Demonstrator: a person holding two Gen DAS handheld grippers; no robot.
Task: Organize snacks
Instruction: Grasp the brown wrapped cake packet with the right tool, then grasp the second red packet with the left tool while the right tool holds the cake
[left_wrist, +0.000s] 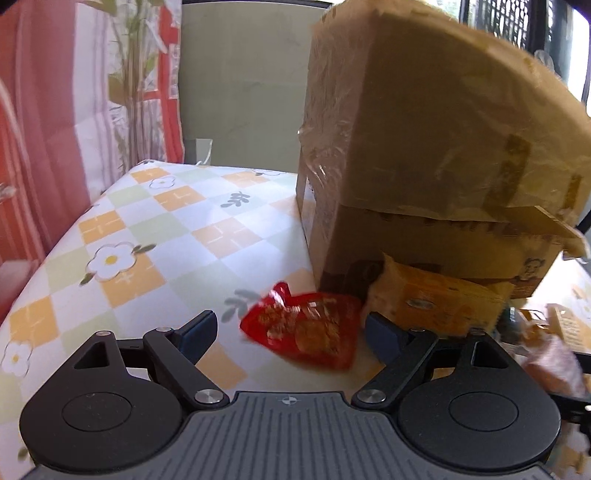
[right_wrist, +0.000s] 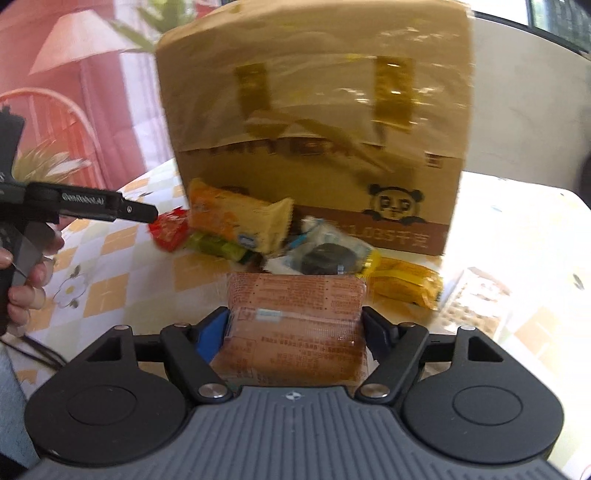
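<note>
My left gripper (left_wrist: 290, 326) is open, its fingers on either side of a red snack packet (left_wrist: 310, 332) lying on the tablecloth. An orange-yellow cracker pack (left_wrist: 432, 302) leans against the cardboard box (left_wrist: 424, 147) just beyond. My right gripper (right_wrist: 295, 325) is shut on a pinkish-orange flat snack pack (right_wrist: 295, 325), held above the table. Ahead in the right wrist view lie the orange-yellow pack (right_wrist: 240, 218), the red packet (right_wrist: 170, 229), a green packet (right_wrist: 218, 247), a clear pack with a dark cookie (right_wrist: 325, 251) and a yellow pack (right_wrist: 406, 286), in front of the box (right_wrist: 314, 122).
The table has a checked flower tablecloth (left_wrist: 147, 236). The left gripper (right_wrist: 140, 212) and the hand holding it show at the left of the right wrist view. A pale patterned pack (right_wrist: 476, 306) lies at the right. A red curtain (left_wrist: 44, 129) hangs beyond the table's left edge.
</note>
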